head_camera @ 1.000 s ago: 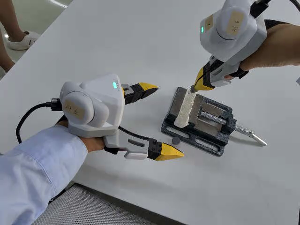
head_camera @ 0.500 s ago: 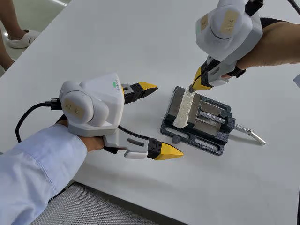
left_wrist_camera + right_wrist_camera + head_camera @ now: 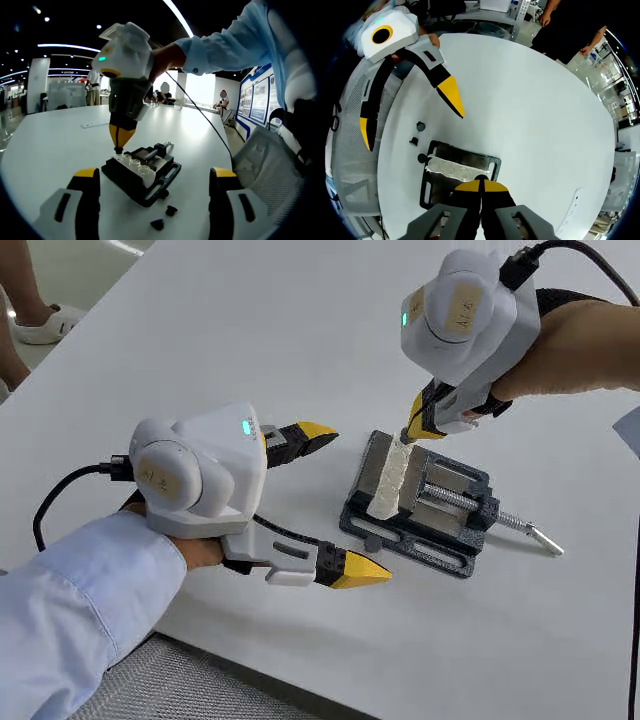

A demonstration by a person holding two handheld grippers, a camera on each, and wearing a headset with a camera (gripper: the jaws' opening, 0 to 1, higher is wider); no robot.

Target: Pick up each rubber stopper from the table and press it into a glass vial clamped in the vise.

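My right gripper (image 3: pixel 407 436) stands nose-down over the vise (image 3: pixel 440 530). Its yellow jaws are pressed together on a small dark stopper (image 3: pixel 118 149). A row of glass vials (image 3: pixel 388 480) is clamped between the vise's jaws, and the stopper sits right at the mouth of the one at the far end of the vise. I cannot tell whether it touches the glass or is just above it.

My left gripper (image 3: pixel 362 502) hovers just beside the vise, on the side away from its screw handle. The jaws are spread wide with nothing between them, and they point at the vise.

Three loose stoppers (image 3: pixel 420 126) lie on the white table (image 3: pixel 250 330) near the vise, on the side facing my left gripper. One is just beside the vise's slotted base, and the other two are a little further out.
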